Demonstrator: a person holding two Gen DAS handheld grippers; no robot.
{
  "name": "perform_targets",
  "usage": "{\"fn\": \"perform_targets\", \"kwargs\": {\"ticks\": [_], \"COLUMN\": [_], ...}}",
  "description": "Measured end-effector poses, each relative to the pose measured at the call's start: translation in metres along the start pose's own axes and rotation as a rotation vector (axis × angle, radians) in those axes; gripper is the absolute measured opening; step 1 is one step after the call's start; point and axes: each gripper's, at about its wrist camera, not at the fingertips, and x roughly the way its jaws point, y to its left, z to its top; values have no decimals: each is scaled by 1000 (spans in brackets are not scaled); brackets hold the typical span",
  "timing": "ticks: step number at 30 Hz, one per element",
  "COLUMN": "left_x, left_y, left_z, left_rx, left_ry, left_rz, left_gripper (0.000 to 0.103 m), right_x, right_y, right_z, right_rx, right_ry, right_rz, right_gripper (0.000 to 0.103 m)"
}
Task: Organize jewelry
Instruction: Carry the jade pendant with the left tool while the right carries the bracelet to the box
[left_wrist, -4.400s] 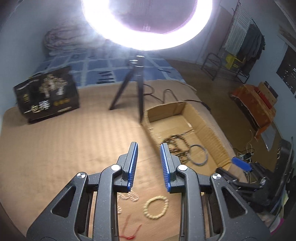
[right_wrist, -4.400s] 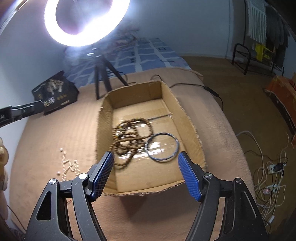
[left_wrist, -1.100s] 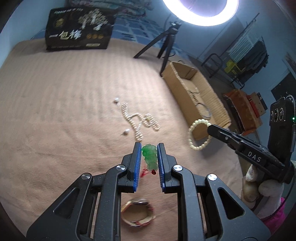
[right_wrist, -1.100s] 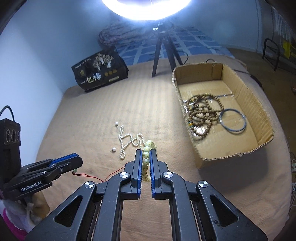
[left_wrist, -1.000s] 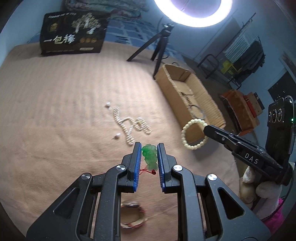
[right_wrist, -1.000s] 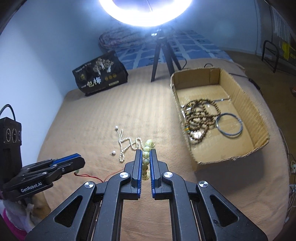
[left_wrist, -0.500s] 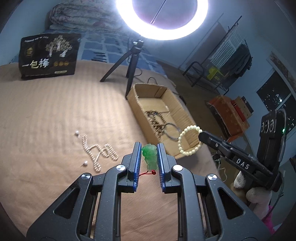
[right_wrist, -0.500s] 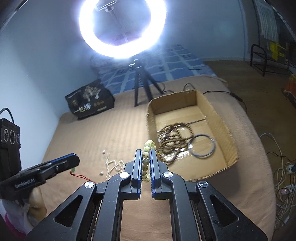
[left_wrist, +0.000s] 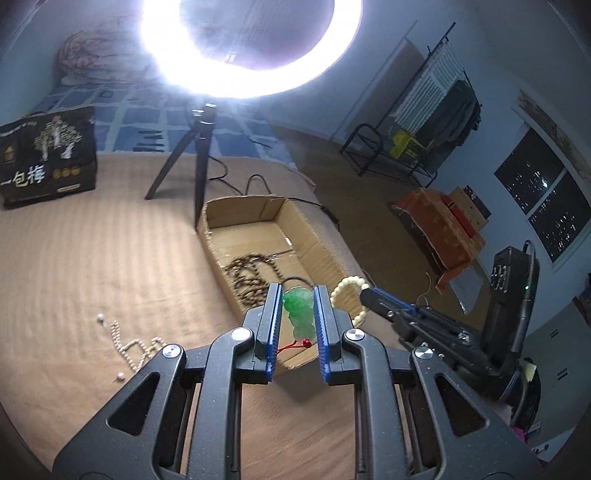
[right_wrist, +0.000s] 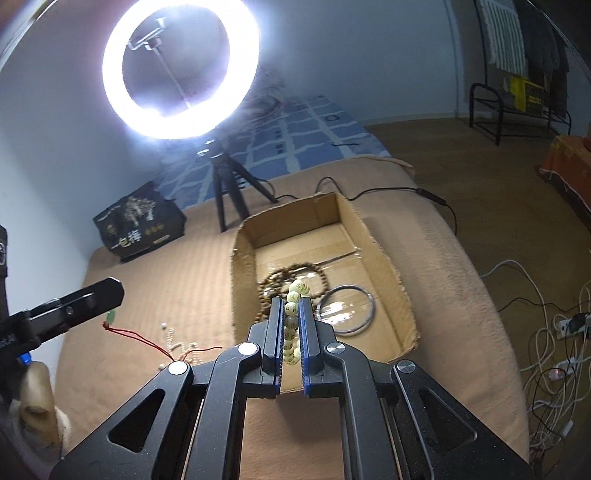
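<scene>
My left gripper (left_wrist: 298, 295) is shut on a green jade pendant (left_wrist: 300, 311) with a red cord (right_wrist: 147, 339) and holds it in the air by the near left corner of the cardboard box (left_wrist: 321, 240). My right gripper (right_wrist: 291, 307) is shut on a cream bead bracelet (right_wrist: 293, 295) and holds it above the box's (right_wrist: 391, 273) near end; the bracelet also shows in the left wrist view (left_wrist: 345, 287). In the box lie brown bead strands (right_wrist: 284, 277) and a dark bangle (right_wrist: 346, 310). A pearl necklace (left_wrist: 135, 349) lies on the tan blanket to the left of the box.
A ring light on a black tripod (right_wrist: 225, 192) stands just behind the box. A black printed bag (left_wrist: 46, 155) stands at the back left. Cables (right_wrist: 546, 332) lie on the floor to the right of the bed edge.
Both grippers have lifted their jewelry off the blanket and carried it right and forward, up to the cardboard box. Both stay shut on their pieces.
</scene>
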Motion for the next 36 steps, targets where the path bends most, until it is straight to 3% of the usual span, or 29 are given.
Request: {"fn": "perform_targets", "kwargs": {"ticks": [8,22,36], "left_x": [31,77,95], "left_y": [-10,-11,-5], "left_z": [2,-11,-26], "left_rx": [-16,-3,14], "left_ry": [28,91,149], "left_rz": [-15,43,78], "left_gripper": [16,16,16], "right_x": [9,39,51], "right_y": [-19,-38,-43], "right_z": [4,-5,-11], "right_rx": [45,80,78], "right_ry": [13,89,121], "right_rz": [-28,-85,-130], "right_gripper": [6,6,6]}}
